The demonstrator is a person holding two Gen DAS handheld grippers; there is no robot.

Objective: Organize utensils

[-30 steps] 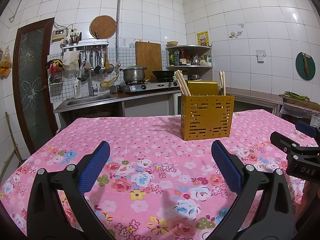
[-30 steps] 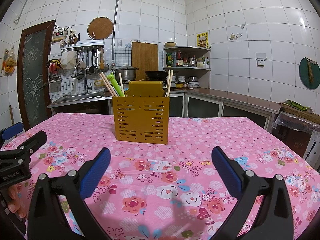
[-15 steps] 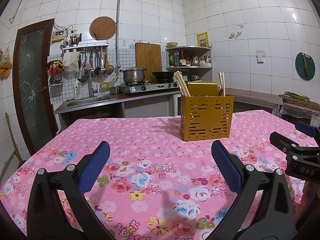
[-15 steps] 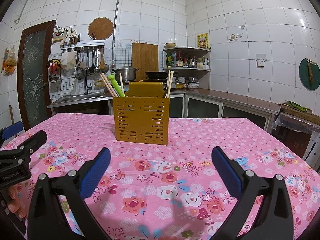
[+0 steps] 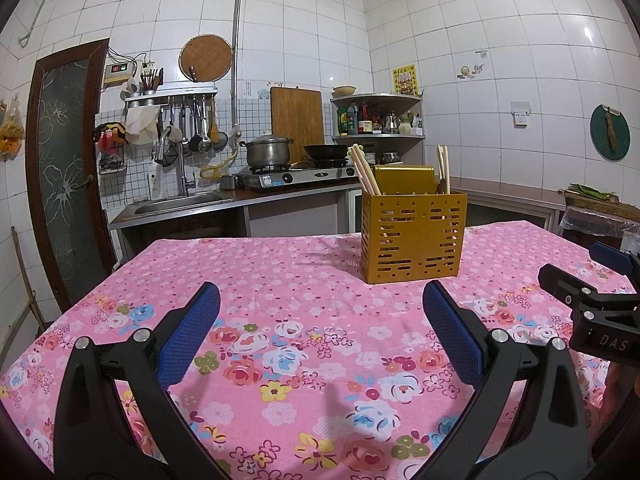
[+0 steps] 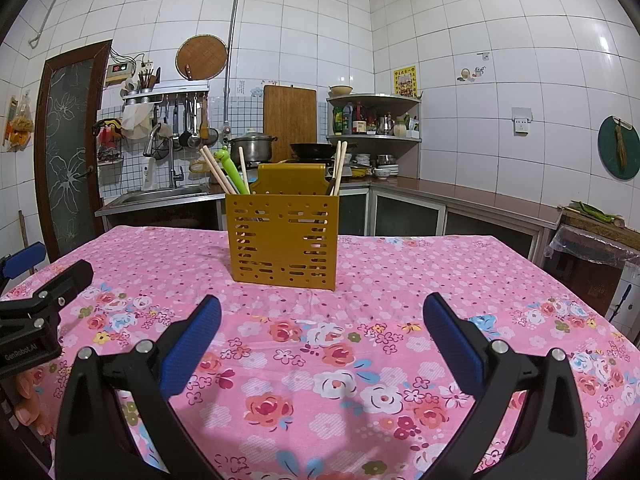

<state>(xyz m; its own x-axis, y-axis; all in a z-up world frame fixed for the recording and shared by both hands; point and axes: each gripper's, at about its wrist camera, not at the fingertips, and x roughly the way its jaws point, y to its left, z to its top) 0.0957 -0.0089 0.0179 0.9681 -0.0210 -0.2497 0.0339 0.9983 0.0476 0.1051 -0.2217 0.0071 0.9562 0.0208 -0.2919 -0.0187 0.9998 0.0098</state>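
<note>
You hold both grippers low over the table [image 5: 280, 272], side by side, each with its tongs spread wide and nothing between them. The left gripper [image 5: 320, 320] and the right gripper [image 6: 322, 332] both look along the pink flowered cloth toward the caddy [image 6: 282, 240], which stands upright near the table's middle, well apart from either tip.

The utensils are gathered in it: chopsticks [image 6: 216, 170] lean out of the left compartment beside a green handle [image 6: 230, 170], and more chopsticks [image 6: 340, 164] stand in the right one. No loose utensil shows on the cloth in either view, so the sorting looks finished or close to it, and your open, drawn-back pose fits a resting stance.

Nothing lies between the grippers and the caddy. Behind the table run a sink [image 5: 180, 202], a stove with a pot [image 5: 268, 152] and a corner shelf [image 5: 378, 116], all off the table and out of your way. Your own two grippers sit near each other, so mind them if you reach across.
</note>
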